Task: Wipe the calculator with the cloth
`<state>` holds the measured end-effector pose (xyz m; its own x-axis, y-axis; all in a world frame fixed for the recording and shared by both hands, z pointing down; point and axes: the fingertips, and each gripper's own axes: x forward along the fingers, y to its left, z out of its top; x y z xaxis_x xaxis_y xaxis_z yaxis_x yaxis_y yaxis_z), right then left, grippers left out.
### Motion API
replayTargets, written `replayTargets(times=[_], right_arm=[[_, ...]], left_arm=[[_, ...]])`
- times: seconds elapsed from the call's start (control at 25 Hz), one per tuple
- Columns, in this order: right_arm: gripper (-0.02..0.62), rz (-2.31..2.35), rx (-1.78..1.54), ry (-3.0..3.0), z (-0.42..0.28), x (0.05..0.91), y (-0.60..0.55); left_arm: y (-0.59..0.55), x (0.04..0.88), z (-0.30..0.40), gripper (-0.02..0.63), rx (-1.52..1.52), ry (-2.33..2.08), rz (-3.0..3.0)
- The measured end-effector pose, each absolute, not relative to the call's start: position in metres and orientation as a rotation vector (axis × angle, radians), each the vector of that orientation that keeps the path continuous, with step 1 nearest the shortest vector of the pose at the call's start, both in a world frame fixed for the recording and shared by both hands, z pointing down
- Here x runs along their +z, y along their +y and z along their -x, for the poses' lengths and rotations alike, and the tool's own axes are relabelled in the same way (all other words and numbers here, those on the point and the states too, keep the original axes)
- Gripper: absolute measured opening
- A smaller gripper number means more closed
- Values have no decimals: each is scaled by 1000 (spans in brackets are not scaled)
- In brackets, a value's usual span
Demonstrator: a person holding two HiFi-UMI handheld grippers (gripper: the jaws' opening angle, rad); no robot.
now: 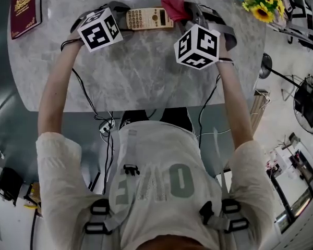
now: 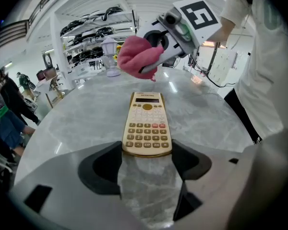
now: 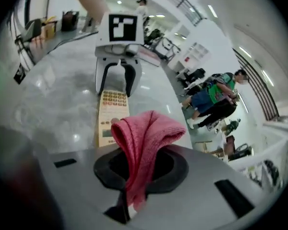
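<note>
A beige calculator (image 1: pixel 148 19) lies flat on the grey marble table (image 1: pixel 135 72), at its far edge. My left gripper (image 2: pixel 147 159) has both pads against the sides of the calculator's (image 2: pixel 147 126) keypad end. From the opposite side, the left gripper (image 3: pixel 116 87) is seen straddling that end. My right gripper (image 3: pixel 137 169) is shut on a bunched pink cloth (image 3: pixel 144 138). The cloth (image 2: pixel 137 56) hangs in the air just above and beyond the calculator's display end, not touching it. In the head view the cloth (image 1: pixel 173 7) sits right of the calculator.
A maroon booklet (image 1: pixel 25 9) lies at the table's far left. Yellow flowers (image 1: pixel 261 1) stand at the far right. A small white lamp (image 2: pixel 110 56) stands behind the cloth. People (image 3: pixel 216 99) stand in the room beyond the table.
</note>
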<state>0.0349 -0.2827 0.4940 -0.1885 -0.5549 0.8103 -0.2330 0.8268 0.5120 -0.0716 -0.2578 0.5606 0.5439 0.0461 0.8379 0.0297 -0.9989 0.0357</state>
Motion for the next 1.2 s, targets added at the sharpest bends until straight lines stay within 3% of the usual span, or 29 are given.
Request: replayTargets(times=[0.32,1.2], right_arm=[[55,-313,-557,-1515,-20,541,-295],[54,-185,-621,-1443,-7,553,-261]], left_arm=[[-259,560,72,336,1489,63,-2745],[-259,562,75,336,1493,63,-2744]])
